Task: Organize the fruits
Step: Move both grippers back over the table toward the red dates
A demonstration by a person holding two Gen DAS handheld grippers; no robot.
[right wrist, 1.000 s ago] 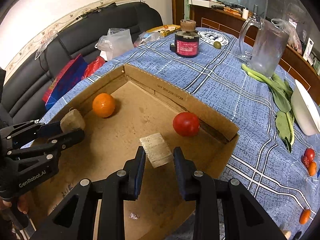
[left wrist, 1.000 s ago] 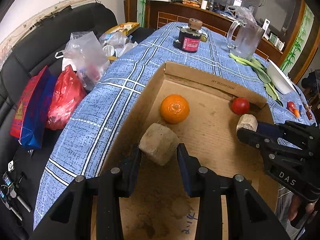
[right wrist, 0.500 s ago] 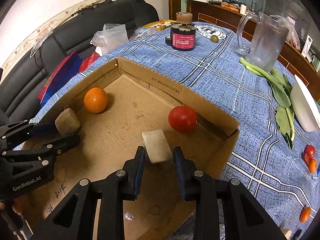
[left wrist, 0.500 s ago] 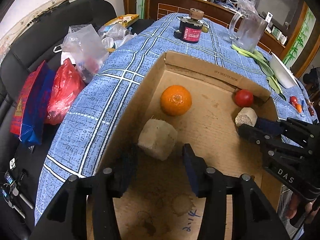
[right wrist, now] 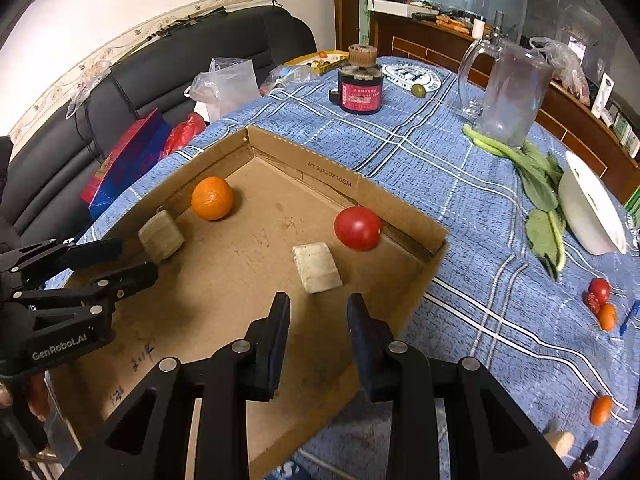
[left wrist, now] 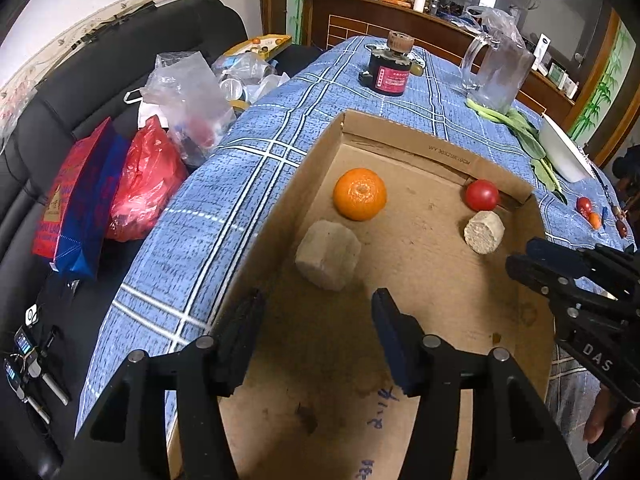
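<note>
On cardboard box wall: "30x20x10CM"; left gripper & right gripper both spread, holding nothing.

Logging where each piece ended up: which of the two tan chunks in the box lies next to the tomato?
The smaller chunk, in front of the right gripper, lies beside the tomato. The other chunk sits by the orange, near the left gripper.

Printed on the inner far wall of the cardboard box: "WY 30X20X10CM". On the left gripper body: "GenRobot.AI". On the right gripper body: "DAS". Handwriting on the box floor is illegible.
</note>
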